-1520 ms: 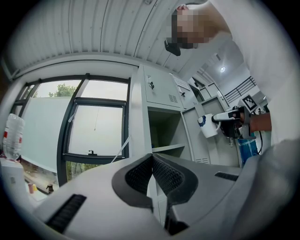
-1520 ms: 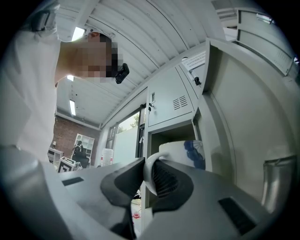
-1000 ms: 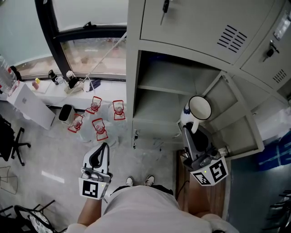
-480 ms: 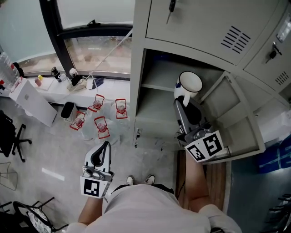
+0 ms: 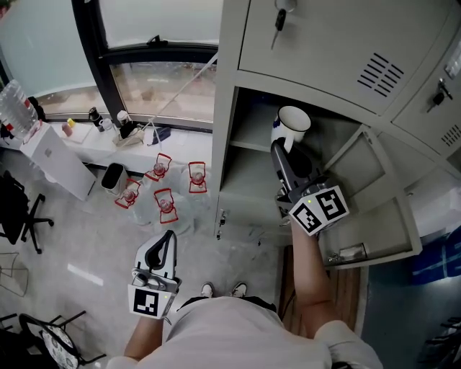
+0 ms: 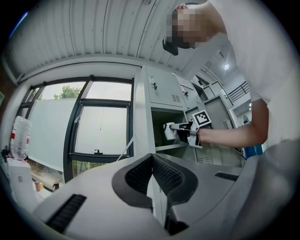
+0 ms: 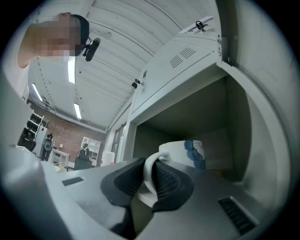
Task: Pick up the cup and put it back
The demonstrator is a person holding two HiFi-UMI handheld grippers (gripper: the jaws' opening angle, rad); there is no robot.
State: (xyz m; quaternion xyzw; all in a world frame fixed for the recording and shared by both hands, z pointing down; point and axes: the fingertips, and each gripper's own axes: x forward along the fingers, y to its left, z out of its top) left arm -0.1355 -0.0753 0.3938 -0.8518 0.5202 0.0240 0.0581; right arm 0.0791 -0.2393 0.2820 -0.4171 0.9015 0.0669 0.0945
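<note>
A person stands at an open grey locker (image 5: 229, 108) with a two-jaw gripper in each hand. The right gripper (image 5: 278, 146) reaches into the upper compartment, the forearm behind it stretched toward the opening. Its jaws are narrow and clamped on the looped handle (image 7: 150, 174) of a white cup (image 5: 292, 122). The cup sits upright, mouth up, and a blue mark shows on its side in the right gripper view (image 7: 194, 152). It is carried inside the compartment, above the shelf (image 5: 248, 144). From these angles it is hard to tell whether its base touches the shelf, though the left gripper view suggests a slim gap under it.

The left gripper (image 5: 166, 236) is held low by the person's left side, well apart from the locker, pointing toward the window (image 5: 158, 83). Its own view shows the ribbed pads (image 6: 164, 174) pressed together with nothing between them. Beyond them, that view takes in the cup (image 6: 168, 131) gripped at the locker mouth.

The locker's door (image 5: 374, 209) hangs open to the right of the arm, and a key (image 5: 281, 18) hangs in the lock of the closed compartment above. On the floor (image 5: 86, 238) under the window lie four small red-framed objects (image 5: 197, 176), grouped near the locker's left corner.
</note>
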